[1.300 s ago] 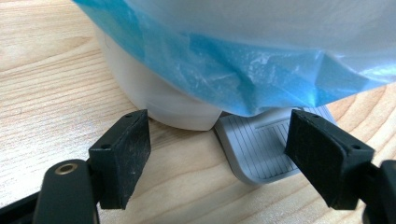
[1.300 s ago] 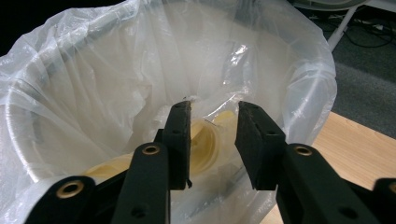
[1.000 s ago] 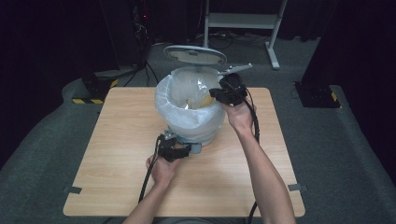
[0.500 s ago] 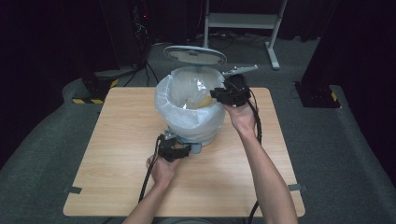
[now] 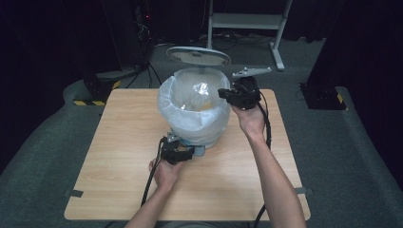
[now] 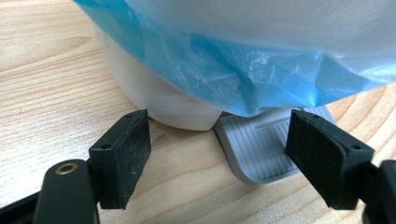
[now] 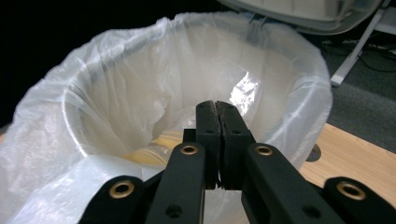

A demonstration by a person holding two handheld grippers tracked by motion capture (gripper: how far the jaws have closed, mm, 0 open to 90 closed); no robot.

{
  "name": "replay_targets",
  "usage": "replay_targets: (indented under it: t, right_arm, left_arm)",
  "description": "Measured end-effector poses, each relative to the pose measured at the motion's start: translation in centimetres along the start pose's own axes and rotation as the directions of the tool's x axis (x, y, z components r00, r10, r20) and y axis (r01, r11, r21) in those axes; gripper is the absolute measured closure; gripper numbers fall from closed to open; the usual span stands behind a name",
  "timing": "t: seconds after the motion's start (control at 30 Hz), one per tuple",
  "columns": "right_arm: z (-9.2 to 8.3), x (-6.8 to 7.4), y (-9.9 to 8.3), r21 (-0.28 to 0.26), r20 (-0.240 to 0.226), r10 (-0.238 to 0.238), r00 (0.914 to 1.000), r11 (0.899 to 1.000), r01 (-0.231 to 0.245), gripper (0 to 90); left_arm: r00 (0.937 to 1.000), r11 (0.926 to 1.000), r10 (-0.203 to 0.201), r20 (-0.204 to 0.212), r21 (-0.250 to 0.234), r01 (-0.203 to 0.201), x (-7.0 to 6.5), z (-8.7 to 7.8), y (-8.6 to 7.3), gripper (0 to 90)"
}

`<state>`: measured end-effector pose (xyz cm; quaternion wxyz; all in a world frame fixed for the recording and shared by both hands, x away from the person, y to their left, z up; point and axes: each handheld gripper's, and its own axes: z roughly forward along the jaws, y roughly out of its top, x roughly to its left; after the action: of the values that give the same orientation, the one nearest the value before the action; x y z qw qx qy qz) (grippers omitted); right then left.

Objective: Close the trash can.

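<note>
Two tongs worked at one bin (image 5: 195, 116) that stood near the middle of the wooden surface (image 5: 109, 166), toward its far edge. No brand, label or writing could be read on the bin, its liner or either tool.

The left tongs (image 5: 187, 153) lay low at the near foot of the bin, held in the person's left hand (image 5: 164, 173). In the left gripper view its jaws stood wide open, one black pad (image 6: 122, 156) on each side, with nothing pressed between them. Between and just beyond the pads sat the bin's white base (image 6: 159, 100) and its grey ribbed pedal (image 6: 266, 149), which rested on the wood. The blue-tinted edge of the plastic liner (image 6: 261, 79) hung down over the base and part of the pedal.

The right tongs (image 5: 223, 92) were held in the right hand (image 5: 249, 118) at the right side of the bin's rim, pointing across the opening. Its jaws had just been closing, and in the right gripper view they met tip to tip (image 7: 217, 140) with no thing seen between them. Beyond them the clear liner (image 7: 140, 93) lined the open bin, and something yellowish (image 7: 154, 144), perhaps wrapped rubbish, lay at the bottom, too veiled by plastic to name. The bin's lid (image 5: 198, 56) stood raised behind the opening.
</note>
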<state>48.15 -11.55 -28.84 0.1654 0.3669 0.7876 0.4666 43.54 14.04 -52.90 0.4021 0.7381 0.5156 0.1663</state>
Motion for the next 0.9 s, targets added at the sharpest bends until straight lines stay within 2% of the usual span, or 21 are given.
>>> replay_targets:
  t: [0.1,0.37,0.73,0.9]
  right_arm:
    - [-0.8,-0.5,-0.5,-0.026,-0.012,0.028,0.9995,0.999,-0.028,84.9]
    - [-2.4,-1.1,-2.0,-0.068,-0.008,0.055,0.9985,0.996,-0.055,76.7]
    - [-3.7,-1.3,-3.7,-0.095,-0.022,0.054,0.9983,0.994,-0.055,65.7]
    - [-4.4,-1.3,-4.7,-0.113,-0.001,0.049,0.9988,0.992,-0.049,63.9]
  left_arm:
    - [1.0000,1.0000,0.000,0.000,0.000,0.000,0.0,0.0,0.0,22.2]
    - [1.0000,1.0000,0.000,0.000,-0.002,0.000,0.0,0.0,0.0,22.3]
    - [1.0000,1.0000,-0.004,0.004,-0.005,0.004,0.1,0.0,0.0,22.4]
    - [1.0000,1.0000,-0.003,0.005,-0.004,0.003,0.1,0.0,0.0,22.4]
